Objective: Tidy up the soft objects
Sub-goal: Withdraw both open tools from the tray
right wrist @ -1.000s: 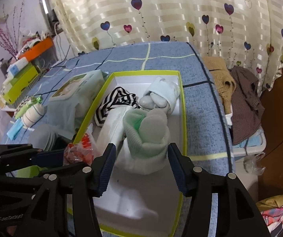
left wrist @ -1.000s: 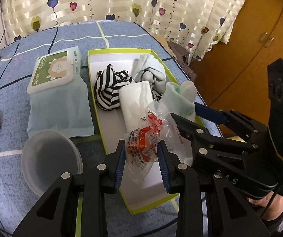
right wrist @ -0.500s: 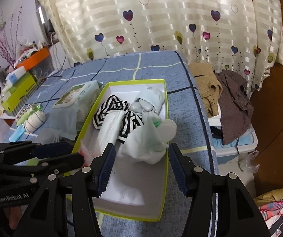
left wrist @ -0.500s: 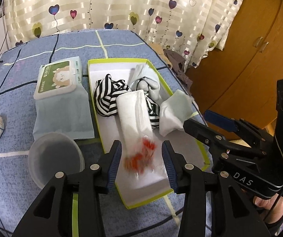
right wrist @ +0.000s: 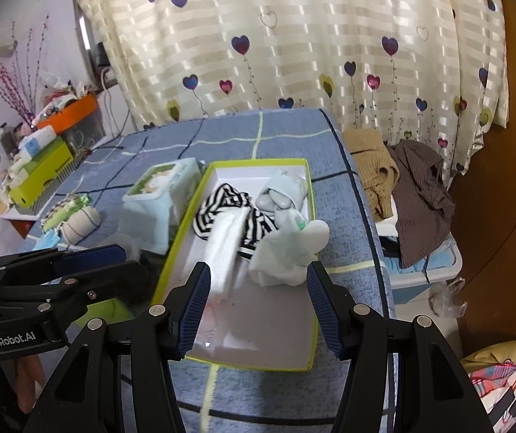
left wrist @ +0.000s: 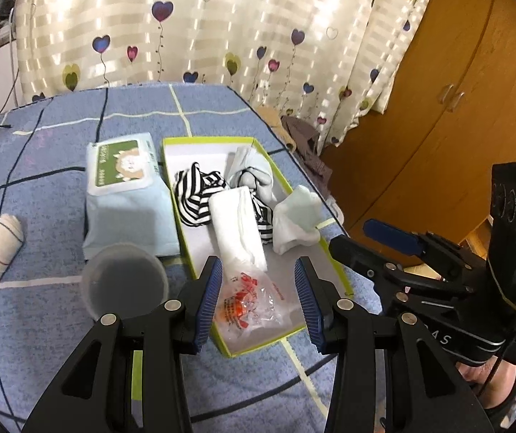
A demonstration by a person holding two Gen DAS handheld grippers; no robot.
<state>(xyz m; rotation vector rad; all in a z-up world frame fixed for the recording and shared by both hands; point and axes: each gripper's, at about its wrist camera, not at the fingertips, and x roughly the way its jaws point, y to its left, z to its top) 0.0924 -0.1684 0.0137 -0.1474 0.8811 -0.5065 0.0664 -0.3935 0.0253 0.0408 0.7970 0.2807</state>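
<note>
We count one green-rimmed box [left wrist: 333, 269] on the blue cloth, holding one striped garment [left wrist: 194, 195], one white folded cloth [left wrist: 238, 223], one grey bundle [left wrist: 256, 176], one pale sock roll [left wrist: 295, 222] at its right edge, and one crinkly red-printed packet [left wrist: 248, 297] at its near end. Our left gripper [left wrist: 258, 294] has let that packet drop and hangs spread above it; our right gripper [right wrist: 256, 308], also released and empty, has lifted off the sock roll.
</note>
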